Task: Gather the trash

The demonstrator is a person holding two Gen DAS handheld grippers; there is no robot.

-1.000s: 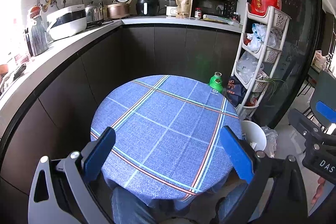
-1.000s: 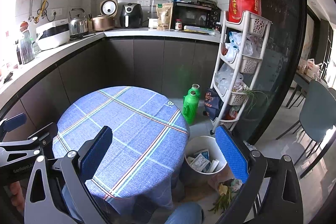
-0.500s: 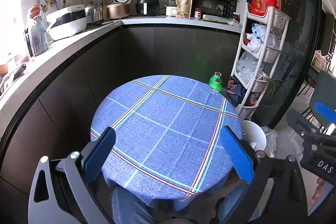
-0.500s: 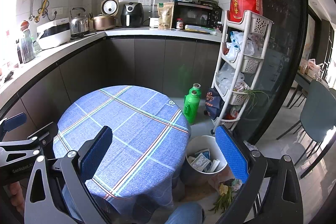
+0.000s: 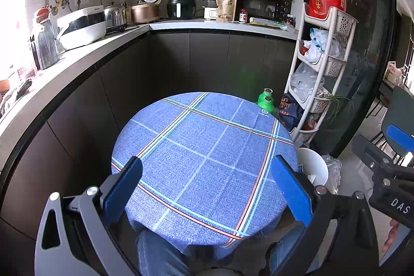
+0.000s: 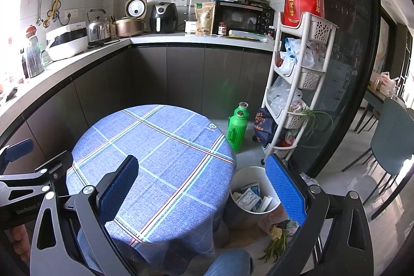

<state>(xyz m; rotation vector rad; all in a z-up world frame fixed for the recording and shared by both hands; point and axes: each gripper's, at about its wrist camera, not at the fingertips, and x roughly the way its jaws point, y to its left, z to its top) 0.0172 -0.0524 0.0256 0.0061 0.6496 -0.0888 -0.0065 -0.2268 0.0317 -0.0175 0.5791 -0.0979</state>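
Both grippers, left (image 5: pixel 207 188) and right (image 6: pixel 201 188), jaws wide apart, empty, over bare blue tabletop (image 5: pixel 207 146). Trash, wrappers probably, sits in white bin (image 6: pixel 243 172) below right jaws.

White bin (image 6: pixel 252 171) upright on floor beside table, holding flat blue-white wrappers (image 6: pixel 249 197).

Bin (image 6: pixel 254 173) right of table (image 6: pixel 155 146), packets (image 6: pixel 249 197) inside; flask (image 6: pixel 236 129) behind bin, rack (image 6: pixel 297 84) right.
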